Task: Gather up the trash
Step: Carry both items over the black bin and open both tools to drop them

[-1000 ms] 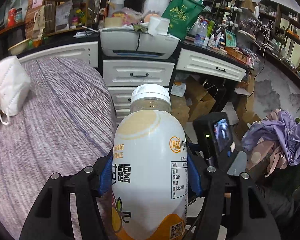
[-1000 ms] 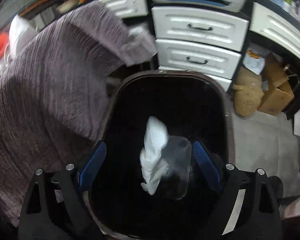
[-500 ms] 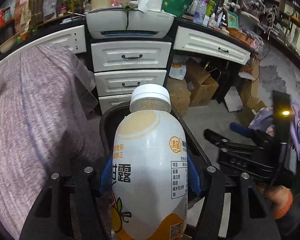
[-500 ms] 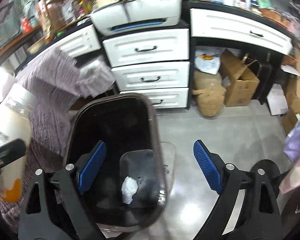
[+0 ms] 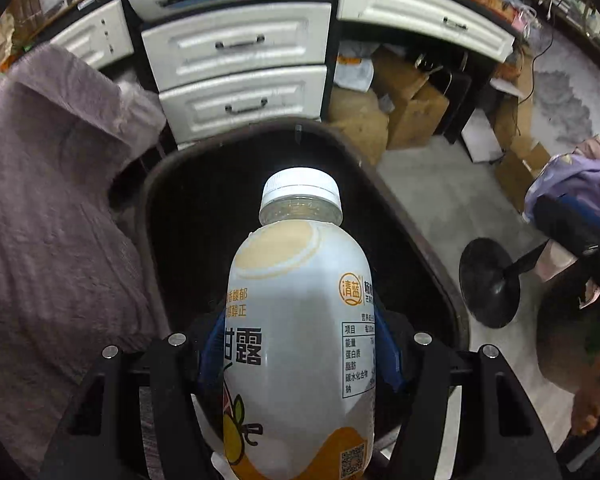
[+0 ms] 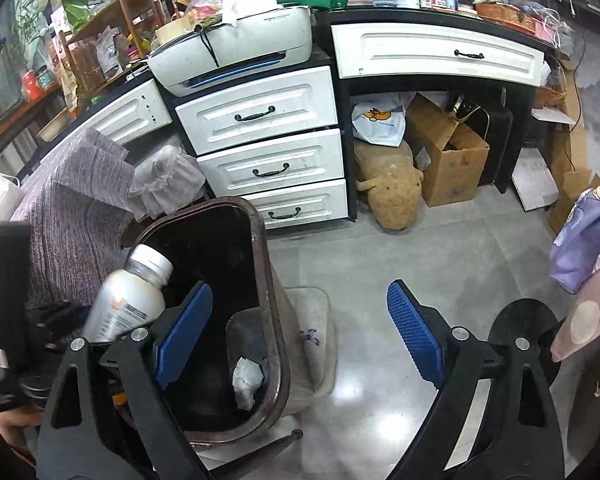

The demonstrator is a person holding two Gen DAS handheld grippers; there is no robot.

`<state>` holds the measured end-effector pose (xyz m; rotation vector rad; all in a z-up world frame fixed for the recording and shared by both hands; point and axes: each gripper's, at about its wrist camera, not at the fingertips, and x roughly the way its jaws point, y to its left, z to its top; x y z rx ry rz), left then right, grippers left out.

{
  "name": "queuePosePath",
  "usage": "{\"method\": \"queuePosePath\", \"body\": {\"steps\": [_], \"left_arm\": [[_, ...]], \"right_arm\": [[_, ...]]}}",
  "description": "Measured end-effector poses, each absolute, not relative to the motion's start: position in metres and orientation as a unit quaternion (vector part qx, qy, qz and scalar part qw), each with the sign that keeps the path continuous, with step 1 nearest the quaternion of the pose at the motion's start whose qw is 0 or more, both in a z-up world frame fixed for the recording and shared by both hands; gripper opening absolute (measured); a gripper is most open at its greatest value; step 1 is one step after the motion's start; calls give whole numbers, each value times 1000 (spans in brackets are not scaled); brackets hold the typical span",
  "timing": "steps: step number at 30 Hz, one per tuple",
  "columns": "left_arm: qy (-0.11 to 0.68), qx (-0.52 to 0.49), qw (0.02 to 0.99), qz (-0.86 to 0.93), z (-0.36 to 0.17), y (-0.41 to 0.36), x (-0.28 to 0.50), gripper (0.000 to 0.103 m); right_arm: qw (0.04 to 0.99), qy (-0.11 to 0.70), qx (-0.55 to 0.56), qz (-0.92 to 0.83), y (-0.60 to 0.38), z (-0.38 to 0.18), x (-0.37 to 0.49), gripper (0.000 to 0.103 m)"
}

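Observation:
My left gripper (image 5: 300, 356) is shut on a white drink bottle (image 5: 300, 332) with an orange label and a white cap, its blue pads pressing both sides. The bottle tilts cap-first over the mouth of a dark brown trash bin (image 5: 420, 240). The right wrist view shows the same bottle (image 6: 128, 300) hanging over the bin (image 6: 278, 344), where a crumpled white tissue (image 6: 247, 380) lies inside. My right gripper (image 6: 300, 332) stands open over the grey floor to the right of the bin, nothing between its fingers.
A purple-grey bedspread (image 5: 48, 248) borders the bin on the left. White drawers (image 6: 268, 168) and a printer (image 6: 236, 60) stand behind it. Cardboard boxes (image 6: 448, 164) and a tan plush toy (image 6: 392, 196) sit under the desk. A black round stand base (image 6: 528, 336) is at right.
My left gripper has come down off the bed and tipped forward, bringing the bottle over the bin's mouth. My right gripper has swung right, away from above the bin, out over the floor.

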<state>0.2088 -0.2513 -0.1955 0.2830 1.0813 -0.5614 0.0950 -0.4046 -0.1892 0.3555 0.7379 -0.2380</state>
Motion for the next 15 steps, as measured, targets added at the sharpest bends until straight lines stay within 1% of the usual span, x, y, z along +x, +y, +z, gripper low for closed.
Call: {"method": "queuePosePath", "body": {"steps": [9, 10, 12, 13, 14, 15], "left_arm": [[531, 146, 791, -267, -216, -257, 210, 61], [531, 148, 790, -269, -217, -257, 210, 63], [523, 155, 793, -270, -216, -259, 208, 73], [517, 159, 796, -270, -215, -260, 206, 81], [512, 161, 799, -271, -215, -261, 205, 86], [507, 163, 802, -271, -213, -262, 204, 87]], "right_arm": [[908, 358, 185, -111, -405, -191, 95, 88], [908, 358, 185, -111, -404, -191, 95, 88], [909, 358, 184, -111, -404, -191, 95, 88], [909, 358, 184, -111, -404, -191, 94, 88], [909, 358, 184, -111, -404, -191, 95, 88], [909, 358, 183, -112, -404, -190, 94, 88]]}}
